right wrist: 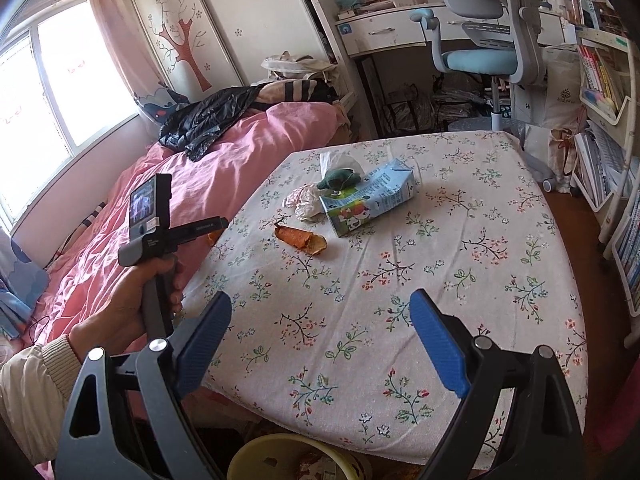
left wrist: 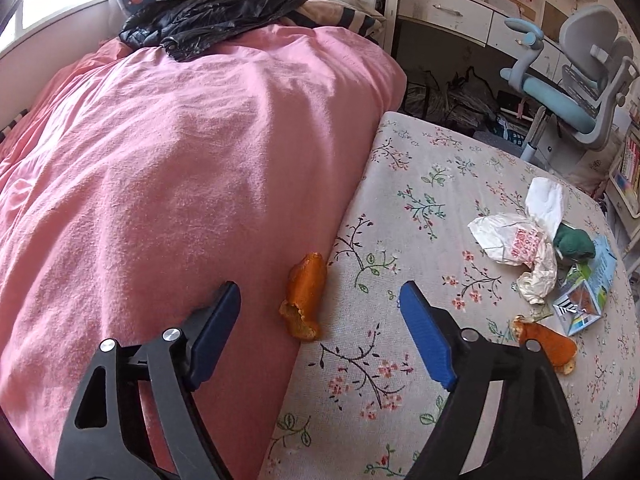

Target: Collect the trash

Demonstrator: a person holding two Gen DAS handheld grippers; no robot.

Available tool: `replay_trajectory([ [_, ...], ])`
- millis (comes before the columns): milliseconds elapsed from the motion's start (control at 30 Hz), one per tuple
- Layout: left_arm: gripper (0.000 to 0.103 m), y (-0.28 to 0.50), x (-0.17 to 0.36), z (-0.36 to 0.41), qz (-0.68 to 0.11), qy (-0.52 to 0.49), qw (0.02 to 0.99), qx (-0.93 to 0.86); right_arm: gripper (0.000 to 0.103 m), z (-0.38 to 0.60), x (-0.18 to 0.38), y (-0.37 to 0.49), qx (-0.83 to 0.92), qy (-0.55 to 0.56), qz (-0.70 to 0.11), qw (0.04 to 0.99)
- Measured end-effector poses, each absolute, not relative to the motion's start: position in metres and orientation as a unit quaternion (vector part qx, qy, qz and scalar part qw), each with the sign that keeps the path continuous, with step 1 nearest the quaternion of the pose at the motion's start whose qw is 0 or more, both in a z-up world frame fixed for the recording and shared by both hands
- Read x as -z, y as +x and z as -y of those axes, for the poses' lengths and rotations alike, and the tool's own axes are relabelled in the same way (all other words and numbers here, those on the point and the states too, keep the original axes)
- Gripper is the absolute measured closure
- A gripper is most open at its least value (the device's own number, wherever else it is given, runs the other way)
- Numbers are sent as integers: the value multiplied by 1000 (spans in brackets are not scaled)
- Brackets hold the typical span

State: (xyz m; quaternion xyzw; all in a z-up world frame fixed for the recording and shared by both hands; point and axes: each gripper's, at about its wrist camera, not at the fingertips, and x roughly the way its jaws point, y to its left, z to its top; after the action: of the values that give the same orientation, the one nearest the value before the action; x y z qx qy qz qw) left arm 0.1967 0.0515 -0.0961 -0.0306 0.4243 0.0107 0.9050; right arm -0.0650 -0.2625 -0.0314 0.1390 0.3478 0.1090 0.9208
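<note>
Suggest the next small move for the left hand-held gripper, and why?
Probably ease the left hand-held gripper down over the orange peel and close. The peel lies just ahead between its open jaws, untouched, where the pink duvet meets the floral sheet. The other trash lies farther right.

The pink blanket is soft cloth, the jacket is shiny black, and the milk carton is smooth paper.
</note>
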Motion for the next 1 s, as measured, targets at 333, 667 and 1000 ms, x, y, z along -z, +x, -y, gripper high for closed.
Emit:
replay_trajectory([
  [333, 80, 212, 111, -60, -451, -58, 890, 36, 16, 264, 31, -65, -113, 139, -351, 919],
  [667, 85, 182, 94, -89, -451, -184, 859, 158, 16, 266, 27, -65, -113, 146, -343, 921],
  [1000, 85, 109, 55, -61, -442, -227, 850, 176, 16, 253, 31, -35, -108, 80, -349, 927],
])
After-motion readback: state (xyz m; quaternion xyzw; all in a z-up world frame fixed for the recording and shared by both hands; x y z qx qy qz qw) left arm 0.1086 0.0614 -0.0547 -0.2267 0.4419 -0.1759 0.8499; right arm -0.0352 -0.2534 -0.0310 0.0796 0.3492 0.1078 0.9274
